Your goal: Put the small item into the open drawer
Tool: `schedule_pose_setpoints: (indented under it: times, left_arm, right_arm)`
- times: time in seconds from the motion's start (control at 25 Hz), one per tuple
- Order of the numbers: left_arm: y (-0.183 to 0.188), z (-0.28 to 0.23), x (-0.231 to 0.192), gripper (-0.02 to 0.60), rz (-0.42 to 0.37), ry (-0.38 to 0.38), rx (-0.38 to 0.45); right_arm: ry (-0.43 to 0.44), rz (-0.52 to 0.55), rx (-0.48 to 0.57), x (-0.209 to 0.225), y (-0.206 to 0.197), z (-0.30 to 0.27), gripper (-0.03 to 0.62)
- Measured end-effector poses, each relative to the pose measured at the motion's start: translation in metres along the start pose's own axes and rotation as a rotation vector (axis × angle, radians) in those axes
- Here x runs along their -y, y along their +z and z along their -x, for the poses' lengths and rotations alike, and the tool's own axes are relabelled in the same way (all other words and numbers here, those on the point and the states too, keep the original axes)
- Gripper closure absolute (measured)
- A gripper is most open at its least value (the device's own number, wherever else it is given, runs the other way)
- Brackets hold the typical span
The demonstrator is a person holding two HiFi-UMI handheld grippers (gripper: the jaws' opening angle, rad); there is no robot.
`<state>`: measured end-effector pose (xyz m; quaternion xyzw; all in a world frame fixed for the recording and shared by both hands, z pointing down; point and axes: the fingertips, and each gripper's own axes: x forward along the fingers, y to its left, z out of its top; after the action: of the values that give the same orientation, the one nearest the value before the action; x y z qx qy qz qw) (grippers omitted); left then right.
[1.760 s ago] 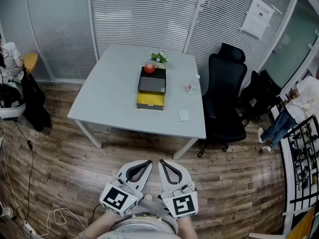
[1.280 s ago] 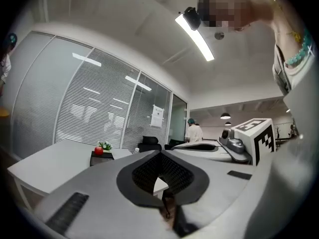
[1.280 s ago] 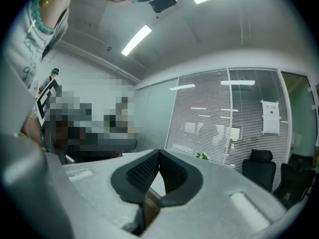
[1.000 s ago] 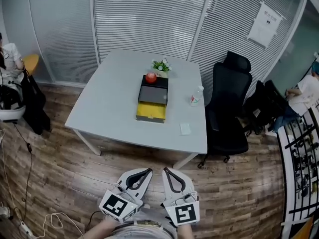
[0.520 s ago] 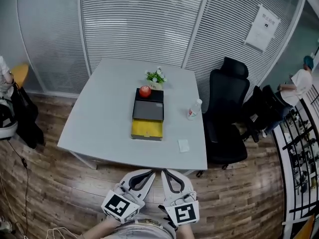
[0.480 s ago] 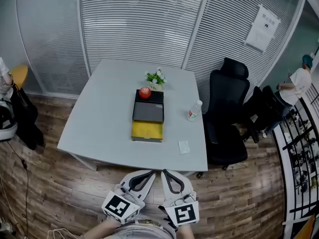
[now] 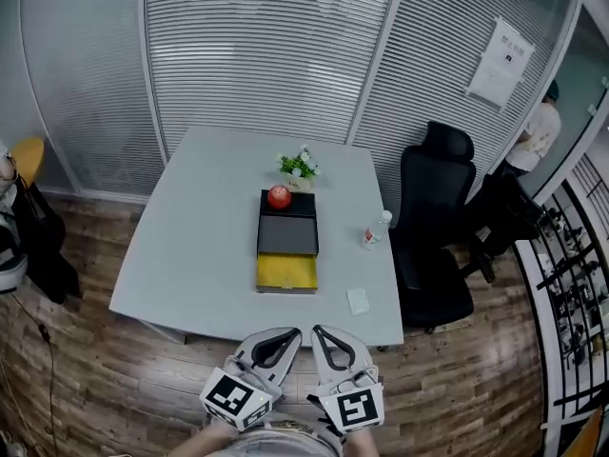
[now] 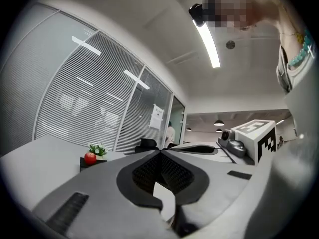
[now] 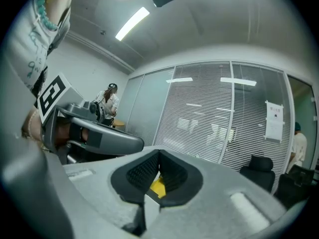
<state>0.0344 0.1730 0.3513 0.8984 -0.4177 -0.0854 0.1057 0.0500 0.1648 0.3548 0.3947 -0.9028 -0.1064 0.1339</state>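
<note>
Tongs shut and empty, left gripper [image 7: 291,334] and right gripper [image 7: 320,333] hover side by side well short of the small red item [image 7: 279,196], which sits straight ahead atop the cabinet [image 7: 288,234] behind its open drawer [image 7: 285,272]; arriving with closed jaws could knock it rolling.

A black box [image 7: 287,236] stands on the white table [image 7: 190,255], its yellow drawer [image 7: 286,272] open, a red apple [image 7: 279,196] on top

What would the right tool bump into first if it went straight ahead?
Probably the open yellow drawer on the table: yellow shows right behind the shut right tool's tips. Depth is unclear, so it might meet the table's near edge first.
</note>
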Motion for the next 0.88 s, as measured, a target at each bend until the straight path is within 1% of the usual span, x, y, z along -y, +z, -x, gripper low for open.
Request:
schedule_pose_setpoints:
  times: [0.2,0.36,0.56,0.72,0.88]
  left_arm:
    - [-0.007,0.0,-0.026,0.584,0.015,0.004,-0.043]
    - [-0.009,-0.002,-0.035,0.584,0.029,-0.001,-0.054]
    - [-0.011,-0.01,-0.044,0.584,0.042,-0.007,-0.057]
    - [-0.009,-0.019,-0.049,0.584,0.051,0.013,-0.06]
    - [-0.01,-0.038,-0.062,0.584,0.048,0.036,-0.055]
  right_arm:
    - [-0.001,-0.002,-0.007,-0.004,-0.002,-0.024,0.591]
    - [-0.002,-0.039,-0.032,-0.003,-0.008,-0.033,0.591]
    - [0.005,-0.048,-0.049,0.003,-0.017,-0.047,0.592]
    - [0.025,-0.051,-0.045,0.01,-0.019,-0.056,0.591]
    - [0.055,-0.044,-0.045,0.026,-0.024,-0.072,0.592]
